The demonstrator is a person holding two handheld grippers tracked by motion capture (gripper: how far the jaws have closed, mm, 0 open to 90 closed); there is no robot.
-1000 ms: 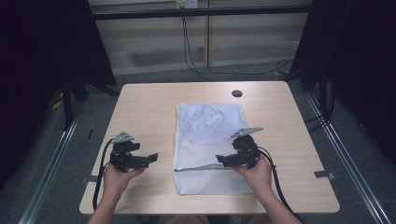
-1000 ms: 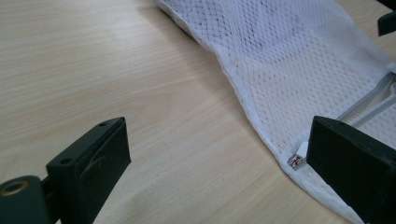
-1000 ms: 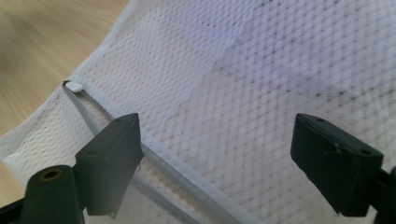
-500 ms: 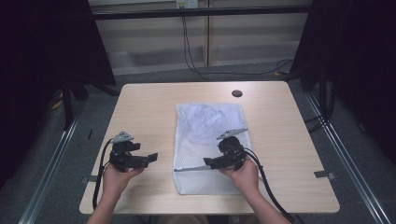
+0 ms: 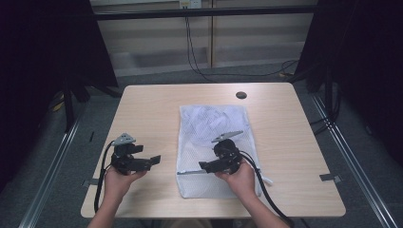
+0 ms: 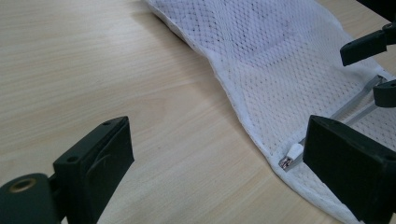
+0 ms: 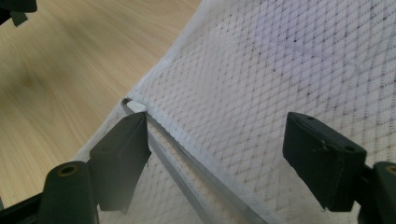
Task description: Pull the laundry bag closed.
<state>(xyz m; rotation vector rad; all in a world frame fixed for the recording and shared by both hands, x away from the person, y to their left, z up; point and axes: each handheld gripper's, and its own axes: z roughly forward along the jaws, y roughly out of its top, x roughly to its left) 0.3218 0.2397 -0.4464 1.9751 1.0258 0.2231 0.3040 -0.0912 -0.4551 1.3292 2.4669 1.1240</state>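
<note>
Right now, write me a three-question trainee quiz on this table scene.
1. True or false: the right gripper is over the white mesh bag.
2. Where does the zipper pull sit on the bag?
A. at the end of the zipper nearest the left gripper
B. at the far edge near the round hole in the table
C. under the right hand
3. Fill in: the left gripper hangs over bare ____, beside the bag.

Key
1. True; its jaws stand apart above the mesh, one close to the zipper.
2. A
3. table
</note>
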